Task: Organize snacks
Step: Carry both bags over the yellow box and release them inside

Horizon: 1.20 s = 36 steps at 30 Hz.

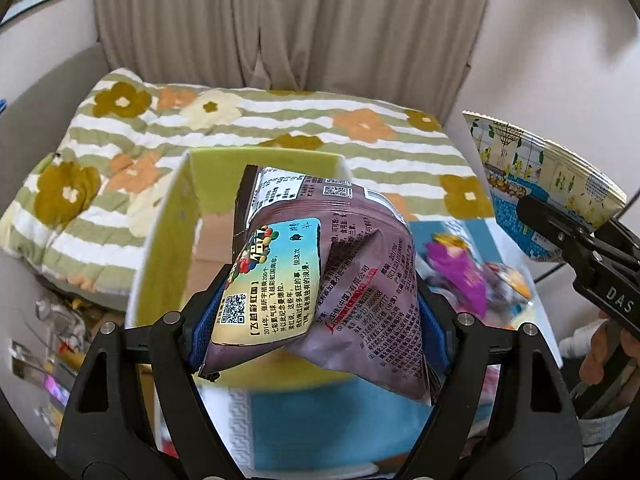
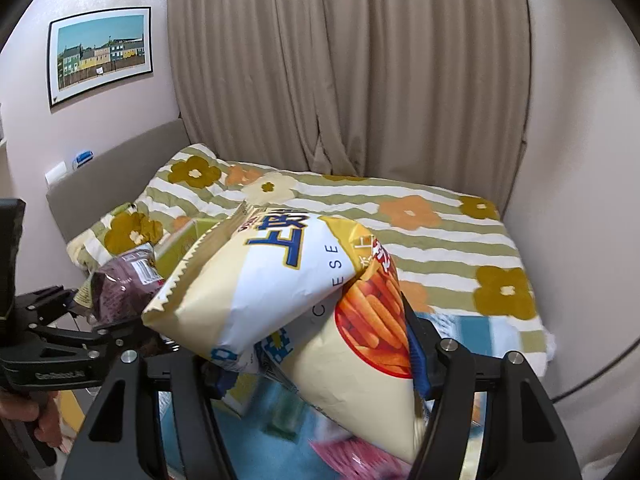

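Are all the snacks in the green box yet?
Not yet. The green box shows only bare cardboard bottom, so nothing looks packed. The left gripper holds the purple candy bag just in front of the box, and the right gripper holds the cheese stick bag. More bright snack packets still lie on the table.

The mouth of the green box [image 1: 168, 216] is partly blocked by the brown candy bag [image 1: 320, 272] held above it. Open room is left at its left side. The table to the right is crowded by loose packets [image 1: 460, 276], seemingly blurred.
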### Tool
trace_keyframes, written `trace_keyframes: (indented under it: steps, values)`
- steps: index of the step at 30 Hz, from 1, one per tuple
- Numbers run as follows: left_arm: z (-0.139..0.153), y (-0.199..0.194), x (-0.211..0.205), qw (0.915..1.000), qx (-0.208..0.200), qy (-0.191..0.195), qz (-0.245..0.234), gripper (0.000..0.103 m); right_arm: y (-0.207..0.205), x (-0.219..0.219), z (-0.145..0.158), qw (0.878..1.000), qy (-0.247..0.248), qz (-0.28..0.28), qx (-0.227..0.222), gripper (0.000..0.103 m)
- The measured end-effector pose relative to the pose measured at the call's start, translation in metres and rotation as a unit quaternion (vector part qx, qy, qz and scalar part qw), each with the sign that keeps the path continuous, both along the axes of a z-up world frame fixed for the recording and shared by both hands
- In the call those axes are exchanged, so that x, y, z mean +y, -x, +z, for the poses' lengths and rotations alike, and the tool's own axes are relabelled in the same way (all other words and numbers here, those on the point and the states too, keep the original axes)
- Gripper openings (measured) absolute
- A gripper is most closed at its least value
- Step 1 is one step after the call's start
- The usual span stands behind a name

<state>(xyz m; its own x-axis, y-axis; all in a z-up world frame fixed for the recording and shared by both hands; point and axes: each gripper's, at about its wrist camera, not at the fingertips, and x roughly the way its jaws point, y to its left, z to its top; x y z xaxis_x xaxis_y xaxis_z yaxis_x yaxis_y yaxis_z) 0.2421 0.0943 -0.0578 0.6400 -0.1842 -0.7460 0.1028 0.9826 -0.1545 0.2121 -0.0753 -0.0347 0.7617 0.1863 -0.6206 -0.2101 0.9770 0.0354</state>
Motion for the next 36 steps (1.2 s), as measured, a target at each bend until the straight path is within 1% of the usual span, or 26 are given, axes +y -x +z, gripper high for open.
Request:
trace_keyframes:
  steps: [4,8,10,15,19,20,21,23,24,29,33,36]
  values:
    - [-0.011,-0.051,0.03,0.9998,0.015,-0.01,-0.009,0.078,-0.036,0.035,-0.008,1.0,-0.004,0.001,0.016,0.061]
    - [-0.026,-0.098,0.053,0.9989,0.031,-0.023,-0.027,0.078,-0.076,0.063,-0.019,0.999,-0.028,-0.003,0.041,0.061]
    - [-0.039,-0.123,0.062,0.9979,0.042,-0.034,-0.037,0.079,-0.094,0.076,-0.028,0.998,-0.026,-0.009,0.053,0.061]
    - [-0.073,-0.163,0.068,0.9944,0.065,-0.056,-0.061,0.079,-0.124,0.099,-0.049,0.997,-0.005,-0.021,0.079,0.061]
    - [-0.095,-0.181,0.07,0.9922,0.089,-0.05,-0.072,0.08,-0.14,0.106,-0.061,0.994,-0.005,-0.034,0.1,0.061]
    - [-0.098,-0.184,0.07,0.992,0.09,-0.05,-0.074,0.084,-0.143,0.106,-0.064,0.994,-0.007,-0.037,0.105,0.061]
    - [-0.1,-0.187,0.07,0.9917,0.089,-0.052,-0.077,0.092,-0.147,0.107,-0.066,0.993,-0.01,-0.039,0.111,0.061]
    - [-0.103,-0.191,0.068,0.991,0.084,-0.077,-0.071,0.101,-0.152,0.109,-0.07,0.992,-0.012,-0.04,0.117,0.061]
    - [-0.103,-0.192,0.068,0.9909,0.076,-0.088,-0.068,0.101,-0.155,0.111,-0.072,0.992,-0.01,-0.04,0.119,0.061]
    - [-0.1,-0.19,0.075,0.9911,0.073,-0.09,-0.065,0.101,-0.161,0.119,-0.075,0.991,0.001,-0.036,0.125,0.061]
    - [-0.088,-0.179,0.08,0.9917,0.057,-0.101,-0.055,0.101,-0.165,0.123,-0.072,0.991,-0.002,-0.031,0.131,0.061]
    - [-0.081,-0.17,0.087,0.9927,0.05,-0.1,-0.047,0.101,-0.167,0.126,-0.068,0.991,0.001,-0.021,0.133,0.061]
